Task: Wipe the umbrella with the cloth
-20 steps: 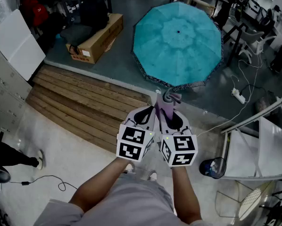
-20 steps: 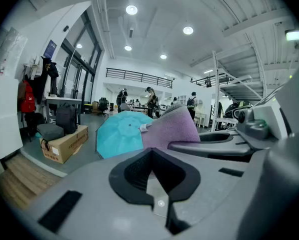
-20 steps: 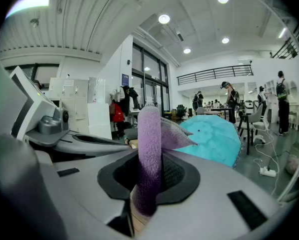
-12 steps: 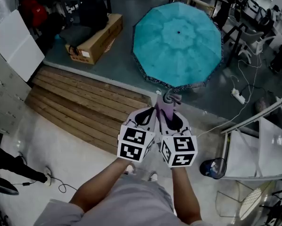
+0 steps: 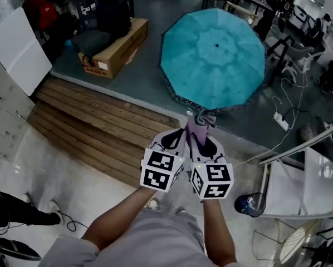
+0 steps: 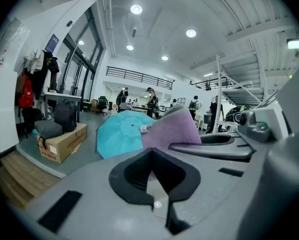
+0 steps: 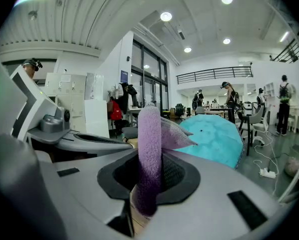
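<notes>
Nearest, the right gripper (image 5: 206, 143) is clamped on the fuzzy purple cloth (image 5: 196, 128), which stands up out of its jaws. The left gripper (image 5: 173, 141) is held just beside it, jaws together, nothing gripped. Farther off, past the wooden plank strip (image 5: 99, 121), the open teal umbrella (image 5: 214, 57) is rested canopy-up on the grey floor, well apart from the cloth. Approach is judged the step in hand: the cloth should be carried forward and down, then laid flat on the near panel. Light pressure is advised so the canopy isn't tipped.
</notes>
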Demonstrator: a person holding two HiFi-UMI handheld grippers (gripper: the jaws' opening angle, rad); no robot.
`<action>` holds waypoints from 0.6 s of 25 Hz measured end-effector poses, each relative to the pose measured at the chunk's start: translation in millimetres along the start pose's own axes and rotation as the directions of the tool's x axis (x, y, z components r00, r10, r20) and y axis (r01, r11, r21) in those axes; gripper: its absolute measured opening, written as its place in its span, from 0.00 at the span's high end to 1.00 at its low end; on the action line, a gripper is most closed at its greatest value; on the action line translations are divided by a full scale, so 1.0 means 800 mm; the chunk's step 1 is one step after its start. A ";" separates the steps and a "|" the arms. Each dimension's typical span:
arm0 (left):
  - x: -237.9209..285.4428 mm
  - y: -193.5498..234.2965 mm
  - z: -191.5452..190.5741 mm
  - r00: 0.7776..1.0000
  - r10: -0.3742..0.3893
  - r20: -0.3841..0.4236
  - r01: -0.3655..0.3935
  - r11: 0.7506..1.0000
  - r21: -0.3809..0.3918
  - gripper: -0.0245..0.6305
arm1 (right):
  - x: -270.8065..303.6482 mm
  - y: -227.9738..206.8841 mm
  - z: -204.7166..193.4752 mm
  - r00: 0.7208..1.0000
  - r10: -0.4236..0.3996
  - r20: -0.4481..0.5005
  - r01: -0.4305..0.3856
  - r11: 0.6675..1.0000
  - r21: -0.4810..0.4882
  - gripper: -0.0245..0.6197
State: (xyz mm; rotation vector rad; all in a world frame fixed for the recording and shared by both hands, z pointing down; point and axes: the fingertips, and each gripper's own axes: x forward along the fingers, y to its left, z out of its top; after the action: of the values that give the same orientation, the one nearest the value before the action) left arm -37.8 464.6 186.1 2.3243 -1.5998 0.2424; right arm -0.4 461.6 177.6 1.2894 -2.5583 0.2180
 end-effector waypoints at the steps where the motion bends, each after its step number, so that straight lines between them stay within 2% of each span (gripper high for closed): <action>1: 0.001 0.006 0.000 1.000 0.001 0.001 -0.001 1.000 -0.002 0.96 | 0.005 0.002 0.000 1.000 0.000 -0.001 0.000 1.000 0.001 0.85; 8: 0.019 0.049 0.003 1.000 0.008 0.005 -0.008 1.000 -0.016 0.96 | 0.049 0.008 0.006 1.000 0.008 -0.004 -0.008 1.000 -0.007 0.85; 15: 0.064 0.089 0.005 1.000 0.022 -0.018 -0.022 0.999 -0.032 0.96 | 0.107 -0.007 0.007 0.999 0.029 -0.020 -0.029 1.000 0.004 0.85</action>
State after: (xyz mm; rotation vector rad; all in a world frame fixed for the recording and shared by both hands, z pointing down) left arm -85.8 394.6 208.9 2.2755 -1.6095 0.2396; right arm -45.2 391.3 198.5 1.2460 -2.5625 0.2406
